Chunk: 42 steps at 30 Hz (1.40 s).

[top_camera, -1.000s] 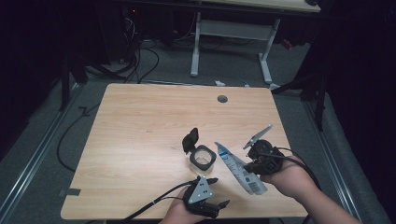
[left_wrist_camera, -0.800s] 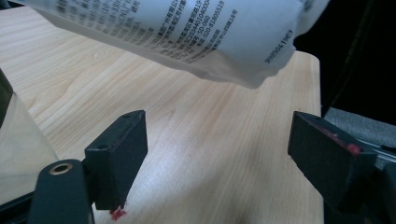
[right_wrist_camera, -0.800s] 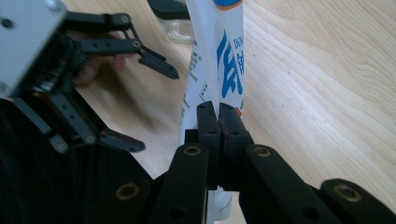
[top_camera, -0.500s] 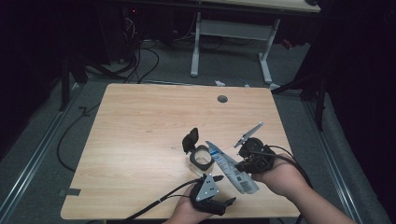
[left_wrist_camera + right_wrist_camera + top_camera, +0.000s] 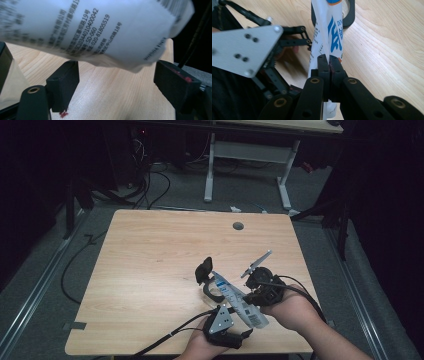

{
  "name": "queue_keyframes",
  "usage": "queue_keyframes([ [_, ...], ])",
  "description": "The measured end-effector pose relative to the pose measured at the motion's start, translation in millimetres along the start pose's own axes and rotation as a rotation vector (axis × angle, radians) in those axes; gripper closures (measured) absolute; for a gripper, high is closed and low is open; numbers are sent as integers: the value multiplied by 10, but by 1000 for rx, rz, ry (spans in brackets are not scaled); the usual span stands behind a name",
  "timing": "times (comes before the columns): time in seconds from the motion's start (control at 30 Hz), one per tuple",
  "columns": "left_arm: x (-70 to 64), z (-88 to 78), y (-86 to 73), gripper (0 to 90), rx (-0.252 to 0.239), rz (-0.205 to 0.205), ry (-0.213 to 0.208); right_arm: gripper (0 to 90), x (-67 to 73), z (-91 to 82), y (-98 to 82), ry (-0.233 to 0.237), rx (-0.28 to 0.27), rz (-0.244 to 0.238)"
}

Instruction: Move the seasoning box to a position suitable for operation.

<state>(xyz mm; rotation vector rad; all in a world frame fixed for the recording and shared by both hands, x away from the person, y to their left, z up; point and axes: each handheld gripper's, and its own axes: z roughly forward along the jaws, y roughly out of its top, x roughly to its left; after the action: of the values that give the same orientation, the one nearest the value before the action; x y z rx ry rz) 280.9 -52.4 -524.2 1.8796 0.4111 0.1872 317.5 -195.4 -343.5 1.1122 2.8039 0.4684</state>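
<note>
Your right gripper (image 5: 329,60) has its jaws clamped together on the white-and-blue tube (image 5: 239,302), holding it at a slant above the near right part of the wooden table (image 5: 150,265), its tip over the black ring (image 5: 212,290). Your left gripper (image 5: 115,75) waits with jaws spread apart, the tube's tail just above them, untouched.

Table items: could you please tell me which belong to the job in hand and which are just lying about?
In the job:
- white printed packet, clamped by the right tool
- left tool, open beneath it

Lying about:
- black ring
- table's cable hole
</note>
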Motion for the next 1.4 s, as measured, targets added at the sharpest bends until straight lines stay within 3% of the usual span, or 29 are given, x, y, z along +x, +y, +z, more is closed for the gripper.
queue_keyframes([
  [0.4,-12,129,50,274,7,4,16,899,-24,4,-32,18,-16,23],
  [0.83,-114,49,86,424,-7,51,46,899,-43,-1,-24,-6,-15,26],
  [1.4,-172,34,77,511,-7,43,43,899,-52,59,-13,-12,16,29],
])
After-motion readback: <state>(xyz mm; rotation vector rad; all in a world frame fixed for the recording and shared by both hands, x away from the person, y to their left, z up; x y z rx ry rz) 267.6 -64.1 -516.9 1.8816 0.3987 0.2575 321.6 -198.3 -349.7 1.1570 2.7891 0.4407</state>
